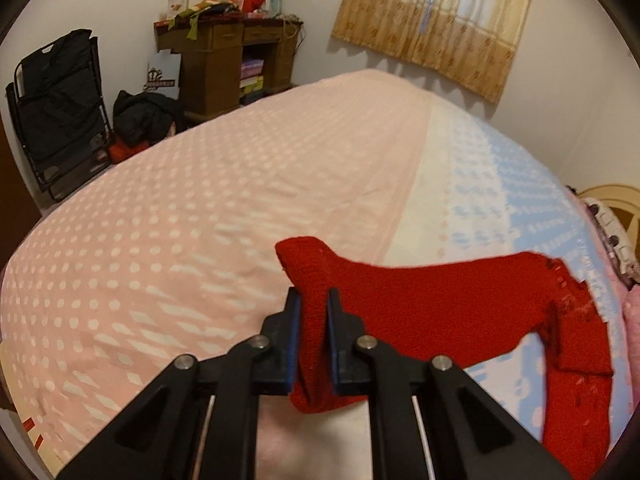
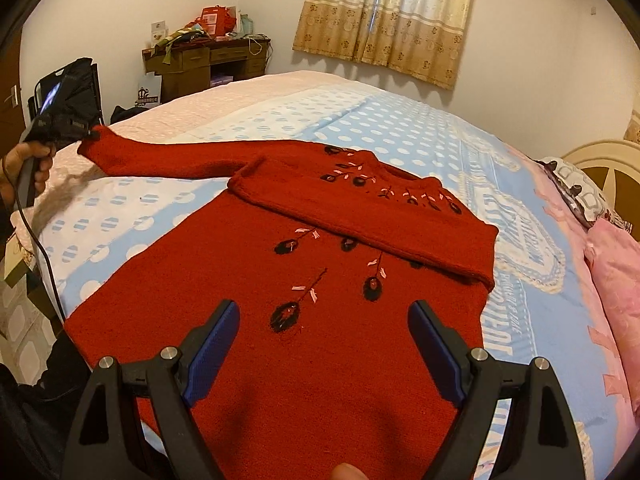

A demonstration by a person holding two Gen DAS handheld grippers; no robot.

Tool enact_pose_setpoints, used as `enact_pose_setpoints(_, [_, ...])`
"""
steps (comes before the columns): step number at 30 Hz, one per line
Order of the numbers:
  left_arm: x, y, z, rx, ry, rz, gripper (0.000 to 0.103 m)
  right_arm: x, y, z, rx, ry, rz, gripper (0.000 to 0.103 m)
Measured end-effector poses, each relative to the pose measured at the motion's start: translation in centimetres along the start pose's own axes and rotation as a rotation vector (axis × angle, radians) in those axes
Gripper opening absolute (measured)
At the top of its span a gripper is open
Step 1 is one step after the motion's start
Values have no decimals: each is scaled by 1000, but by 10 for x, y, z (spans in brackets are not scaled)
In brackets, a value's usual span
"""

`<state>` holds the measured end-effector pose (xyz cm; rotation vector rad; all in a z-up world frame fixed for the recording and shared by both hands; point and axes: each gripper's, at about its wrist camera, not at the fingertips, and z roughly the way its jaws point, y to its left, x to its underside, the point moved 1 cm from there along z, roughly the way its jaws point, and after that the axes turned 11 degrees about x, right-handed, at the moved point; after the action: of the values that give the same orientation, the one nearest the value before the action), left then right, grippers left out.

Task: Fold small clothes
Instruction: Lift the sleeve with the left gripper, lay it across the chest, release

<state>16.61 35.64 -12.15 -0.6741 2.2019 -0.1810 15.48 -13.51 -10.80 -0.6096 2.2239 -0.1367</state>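
Note:
A small red knit sweater [image 2: 304, 280] with black and pink embroidered flowers lies face up on the bed. Its right sleeve [image 2: 360, 220] is folded across the chest. Its left sleeve [image 2: 168, 156] stretches out to the left. My left gripper [image 1: 313, 300] is shut on that sleeve's cuff [image 1: 308, 272] and holds it lifted off the bed; it also shows in the right wrist view [image 2: 86, 134]. My right gripper [image 2: 324, 312] is open and empty, hovering over the sweater's lower body near the hem.
The bed has a pink and blue dotted sheet [image 1: 200, 208]. Pink pillows [image 2: 616, 264] and a cream headboard [image 2: 600, 160] are on the right. A cluttered wooden desk [image 1: 228, 64], a black folding chair [image 1: 56, 108] and curtains [image 2: 384, 16] stand beyond the bed.

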Motion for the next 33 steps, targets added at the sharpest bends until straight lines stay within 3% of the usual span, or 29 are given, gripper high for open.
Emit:
enact_pose_setpoints(6, [-23, -38, -14, 94, -41, 15, 12, 2, -4, -3, 2, 1, 1, 87])
enact_pose_setpoints(12, [-39, -94, -34, 173, -75, 107, 12, 1, -16, -10, -76, -1, 64, 87])
enact_pose_setpoints(17, [-49, -137, -53, 248, -100, 167, 12, 8, -15, -9, -75, -5, 67, 87])
enact_pose_setpoints(33, [-66, -236, -60, 332, -138, 274, 12, 30, -34, -12, -128, -14, 136, 87])
